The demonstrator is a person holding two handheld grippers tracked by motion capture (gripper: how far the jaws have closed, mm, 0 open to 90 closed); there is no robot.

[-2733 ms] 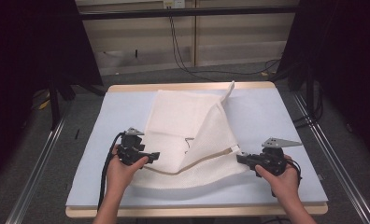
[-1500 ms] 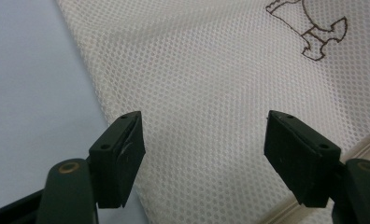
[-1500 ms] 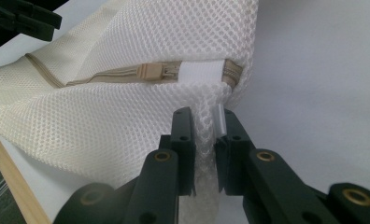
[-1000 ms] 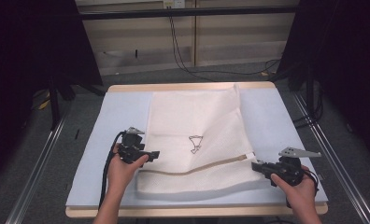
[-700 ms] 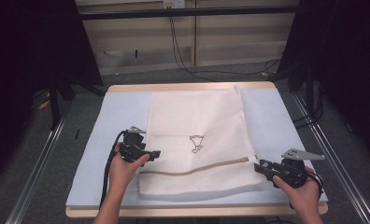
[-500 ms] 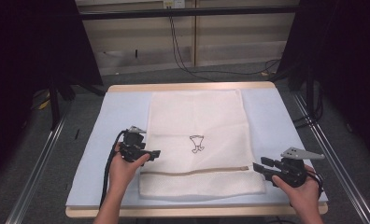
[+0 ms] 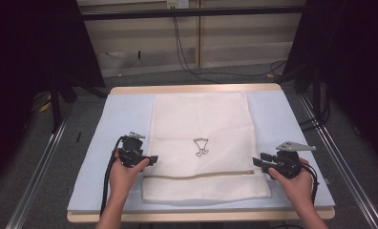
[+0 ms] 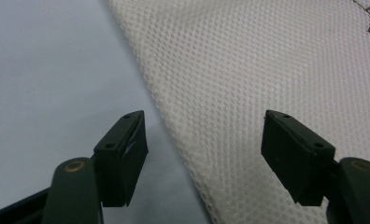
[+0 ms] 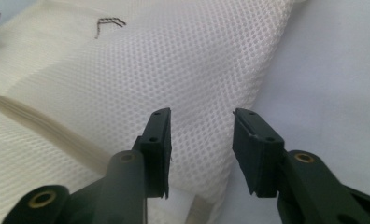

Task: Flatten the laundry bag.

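The left gripper point(image 7: 151, 159) sits at the left edge of the white mesh laundry bag point(image 7: 204, 143), jaws apart, straddling that edge without pinching it. The right gripper point(image 7: 257, 161) is at the bag's right edge by the zipper point(image 7: 199, 175); its jaws have just been closing a little but stand apart, mesh between them, unpinched. The bag lies flat and spread on the pale blue mat point(image 7: 110, 124) covering the worktop point(image 7: 196, 88), so laying it out looks done; any folding is left. Nothing else on the mat obstructs it; cables point(image 7: 187, 52) hang well behind.
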